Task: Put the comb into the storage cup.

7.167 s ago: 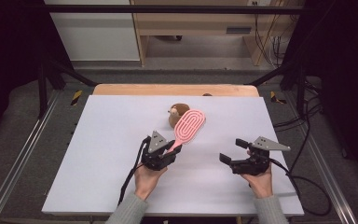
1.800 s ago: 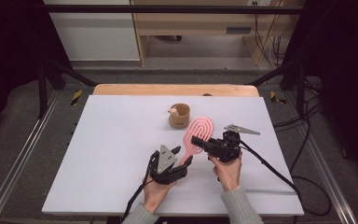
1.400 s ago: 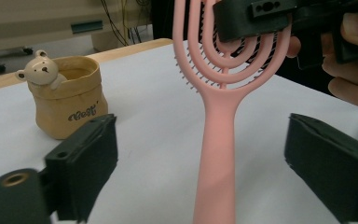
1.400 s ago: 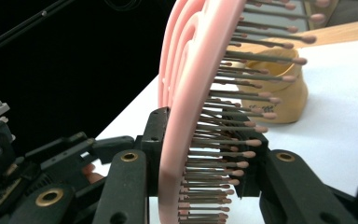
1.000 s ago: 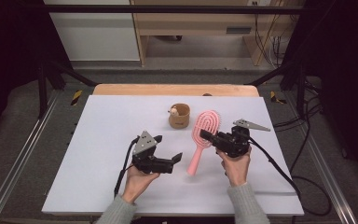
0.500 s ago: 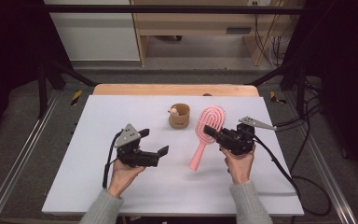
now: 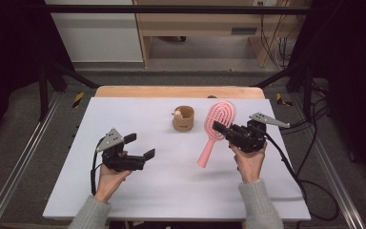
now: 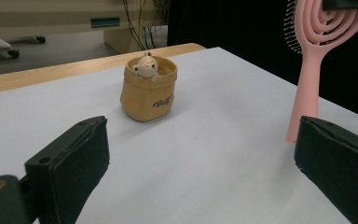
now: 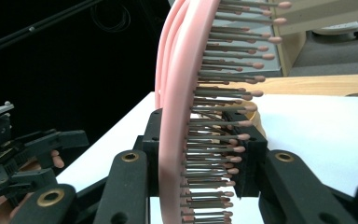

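Note:
A pink hairbrush (image 7: 213, 132) with a looped head hangs above the white table, its handle tip pointing down to the left. My right gripper (image 7: 221, 128) is shut on the brush's head; in the right gripper view the pink frame and bristles (image 9: 200, 116) sit clamped between the jaws. My left gripper (image 7: 143, 149) hovers at the table's left, open and holding nothing. In the left gripper view its black pads (image 8: 70, 158) frame a tan pot with a small bear figure (image 8: 148, 94), and the brush (image 8: 310, 60) stands at the right.
The tan pot (image 7: 183, 118) stands at the back centre of the white table top (image 7: 171, 191). A wooden strip (image 7: 171, 91) runs along the table's far edge. Cables (image 7: 310, 181) trail off the right side. Metal rails flank the table.
The left gripper let go of the brush's handle and drew away to the left. The right gripper, shut on the brush's head, lifted it and carried it right.

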Demonstrator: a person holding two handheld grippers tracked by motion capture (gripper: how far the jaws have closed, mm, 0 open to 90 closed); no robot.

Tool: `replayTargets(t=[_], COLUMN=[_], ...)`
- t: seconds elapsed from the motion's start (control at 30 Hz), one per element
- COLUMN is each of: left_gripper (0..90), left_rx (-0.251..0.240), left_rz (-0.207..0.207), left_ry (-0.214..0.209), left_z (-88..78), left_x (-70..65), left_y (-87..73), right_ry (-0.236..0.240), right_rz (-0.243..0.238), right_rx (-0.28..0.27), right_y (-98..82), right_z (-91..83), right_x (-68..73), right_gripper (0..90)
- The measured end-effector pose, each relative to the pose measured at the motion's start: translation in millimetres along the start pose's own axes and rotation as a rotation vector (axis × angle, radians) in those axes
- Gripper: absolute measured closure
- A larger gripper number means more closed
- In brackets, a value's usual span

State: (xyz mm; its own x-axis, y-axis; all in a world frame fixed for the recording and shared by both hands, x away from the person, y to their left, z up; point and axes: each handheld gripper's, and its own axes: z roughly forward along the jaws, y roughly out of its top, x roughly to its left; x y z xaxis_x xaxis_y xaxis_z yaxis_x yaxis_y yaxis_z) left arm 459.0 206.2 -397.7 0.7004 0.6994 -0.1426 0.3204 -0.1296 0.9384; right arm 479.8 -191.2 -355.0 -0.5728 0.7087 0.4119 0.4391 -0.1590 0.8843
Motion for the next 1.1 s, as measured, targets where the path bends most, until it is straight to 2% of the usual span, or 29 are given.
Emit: replayTargets(t=[0.13, 0.3, 0.47, 0.87, 1.1], left_gripper=[3.1, 3.4, 3.4, 3.4, 3.4], left_rx=[0.018, 0.018, 0.006, 0.017, 0.026], left_rz=[0.037, 0.046, 0.02, 0.044, 0.029], left_ry=[0.029, 0.063, 0.074, 0.121, 0.145], left_z=[-6.1, -17.6, -27.6, -42.4, -49.7], left_x=[5.0, 15.4, 25.4, 38.6, 46.9], left_y=[-4.7, -15.6, -22.1, -41.5, -49.6], right_ry=[-0.01, -0.017, -0.022, -0.029, -0.037], right_rz=[-0.012, -0.027, -0.036, -0.072, -0.081], right_rx=[0.002, -0.006, -0.008, -0.021, -0.031], right_y=[5.2, 12.3, 16.7, 23.9, 29.8], right_z=[-0.8, -2.4, -2.1, 1.8, 4.9], right_x=[0.1, 0.8, 1.5, 4.2, 2.5], right_gripper=[64.9, 64.9, 64.9, 64.8, 64.8])
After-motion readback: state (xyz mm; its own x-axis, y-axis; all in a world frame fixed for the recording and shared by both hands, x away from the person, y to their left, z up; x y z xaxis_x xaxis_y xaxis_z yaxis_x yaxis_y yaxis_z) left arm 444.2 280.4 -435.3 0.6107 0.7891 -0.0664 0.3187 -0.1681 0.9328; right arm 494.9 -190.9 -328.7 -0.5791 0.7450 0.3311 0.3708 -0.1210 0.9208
